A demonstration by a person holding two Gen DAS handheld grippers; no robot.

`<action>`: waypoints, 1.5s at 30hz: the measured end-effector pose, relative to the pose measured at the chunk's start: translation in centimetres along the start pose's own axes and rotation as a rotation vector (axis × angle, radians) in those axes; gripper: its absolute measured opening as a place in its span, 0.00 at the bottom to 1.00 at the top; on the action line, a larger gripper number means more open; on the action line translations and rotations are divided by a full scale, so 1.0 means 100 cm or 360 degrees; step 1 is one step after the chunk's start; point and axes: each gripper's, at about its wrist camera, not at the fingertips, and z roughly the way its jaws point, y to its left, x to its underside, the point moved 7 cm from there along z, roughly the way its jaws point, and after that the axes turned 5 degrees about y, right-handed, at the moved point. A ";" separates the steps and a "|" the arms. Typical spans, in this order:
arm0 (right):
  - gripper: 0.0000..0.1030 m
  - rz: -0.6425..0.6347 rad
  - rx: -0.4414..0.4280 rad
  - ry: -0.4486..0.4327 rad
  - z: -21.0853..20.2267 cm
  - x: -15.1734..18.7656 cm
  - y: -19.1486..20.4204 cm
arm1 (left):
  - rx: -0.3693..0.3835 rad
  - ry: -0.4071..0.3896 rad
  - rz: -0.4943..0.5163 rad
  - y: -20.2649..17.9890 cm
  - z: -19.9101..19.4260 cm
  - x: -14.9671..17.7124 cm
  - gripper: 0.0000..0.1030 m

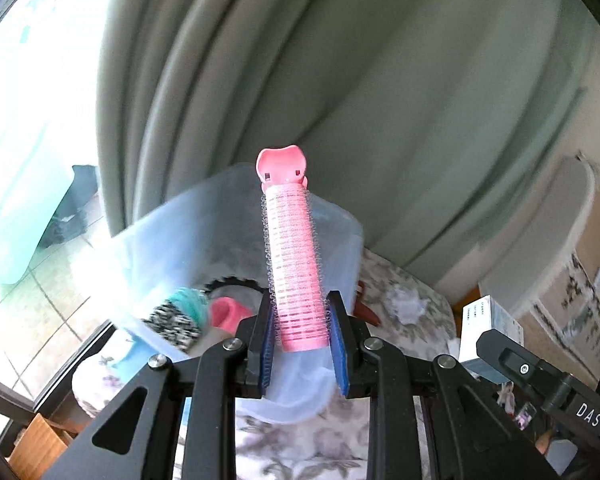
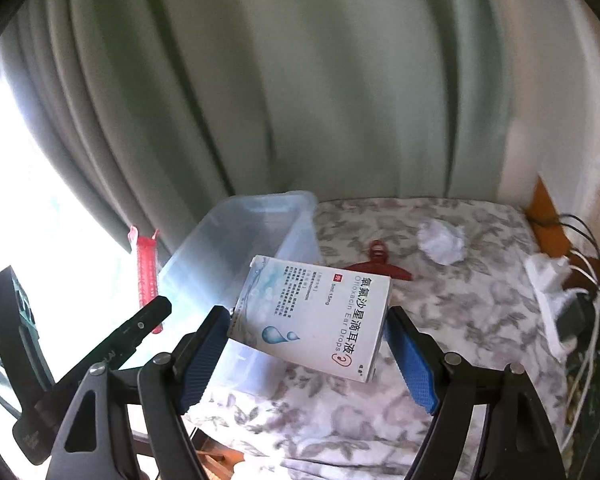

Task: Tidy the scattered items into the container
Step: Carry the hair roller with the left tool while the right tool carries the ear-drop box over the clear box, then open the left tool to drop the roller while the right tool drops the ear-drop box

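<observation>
My left gripper is shut on the lower end of a pink hair roller clip, which sticks up from the blue pads. Behind it stands the clear plastic container, holding a teal and speckled scrunchie, a pink piece and a black toothed ring. My right gripper is shut on a white ear drops box, held in the air by the container's near right corner. The roller clip also shows at the left of the right wrist view.
A dark red clip and a crumpled white tissue lie on the floral cloth right of the container. A white power strip with cables sits at the right edge. A green curtain hangs behind.
</observation>
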 end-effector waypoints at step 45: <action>0.81 -0.0228 -0.0174 0.0300 0.107 -0.004 0.089 | -0.0028 0.0144 -0.0095 0.076 0.050 -0.019 0.25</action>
